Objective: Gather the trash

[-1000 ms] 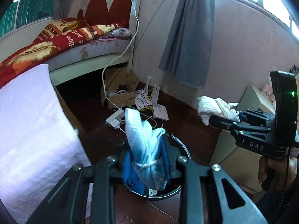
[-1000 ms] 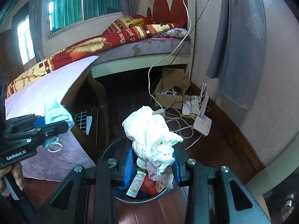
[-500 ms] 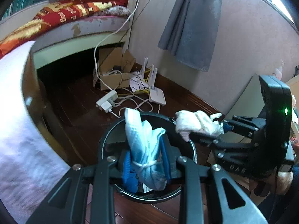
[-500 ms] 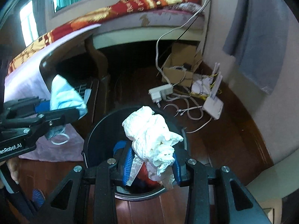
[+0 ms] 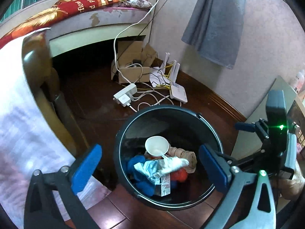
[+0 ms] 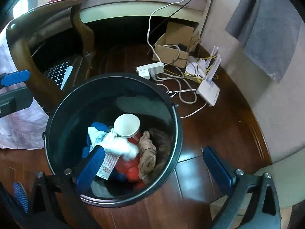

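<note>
Both tools, left (image 5: 150,164) and right (image 6: 154,164), jaws just opened, empty over bin (image 6: 177,126), trash pile half-hidden

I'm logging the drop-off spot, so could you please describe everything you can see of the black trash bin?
The black trash bin is round, glossy and open-topped, with a thin pale rim and small handle lugs at its sides. It stands upright on the dark wooden floor, beside a wooden chair leg. Inside lie a white paper cup, crumpled white tissue, blue cloth, something red and a beige stocking.

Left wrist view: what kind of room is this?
Most likely a home bedroom: a bed with a patterned blanket, a grey curtain on the wall, and a router with cables on the wooden floor.
</note>
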`<state>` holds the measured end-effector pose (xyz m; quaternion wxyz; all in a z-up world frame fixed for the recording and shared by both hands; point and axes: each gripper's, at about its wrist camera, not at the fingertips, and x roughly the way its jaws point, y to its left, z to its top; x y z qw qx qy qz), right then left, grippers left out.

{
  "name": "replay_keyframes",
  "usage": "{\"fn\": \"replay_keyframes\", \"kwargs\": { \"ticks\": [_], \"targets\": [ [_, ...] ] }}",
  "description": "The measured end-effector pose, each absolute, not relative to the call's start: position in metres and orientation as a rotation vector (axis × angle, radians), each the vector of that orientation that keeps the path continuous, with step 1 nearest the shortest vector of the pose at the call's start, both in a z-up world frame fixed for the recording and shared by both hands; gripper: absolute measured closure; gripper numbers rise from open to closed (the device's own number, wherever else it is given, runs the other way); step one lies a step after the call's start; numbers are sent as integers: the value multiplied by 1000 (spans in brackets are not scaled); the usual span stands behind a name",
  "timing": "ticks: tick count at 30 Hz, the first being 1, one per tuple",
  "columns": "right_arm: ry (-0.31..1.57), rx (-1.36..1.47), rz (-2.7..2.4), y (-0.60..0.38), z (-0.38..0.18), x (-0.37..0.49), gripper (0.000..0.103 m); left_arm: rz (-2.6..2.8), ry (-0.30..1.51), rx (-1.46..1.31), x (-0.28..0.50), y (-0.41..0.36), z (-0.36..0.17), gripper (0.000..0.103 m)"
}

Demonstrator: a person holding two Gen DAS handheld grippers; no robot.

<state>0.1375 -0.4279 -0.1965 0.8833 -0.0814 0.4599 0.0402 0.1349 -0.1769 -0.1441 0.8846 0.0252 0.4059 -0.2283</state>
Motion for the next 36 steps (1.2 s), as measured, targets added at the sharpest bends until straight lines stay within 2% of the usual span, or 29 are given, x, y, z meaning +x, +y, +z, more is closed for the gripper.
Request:
{"fn": "replay_keyframes", "kwargs": {
  "ticks": [10,21,36],
  "targets": [
    [908,-166,118,-413,-176,128,0,-440,828,65,125,-167,-133,1],
    [817,-176,159,-393,-127,105,0,-400,790,71,99,-148,-105,1],
    [777,-162,152,-340,-53,57,0,-314,672,62,53,-95,-41,0]
  ]
}}
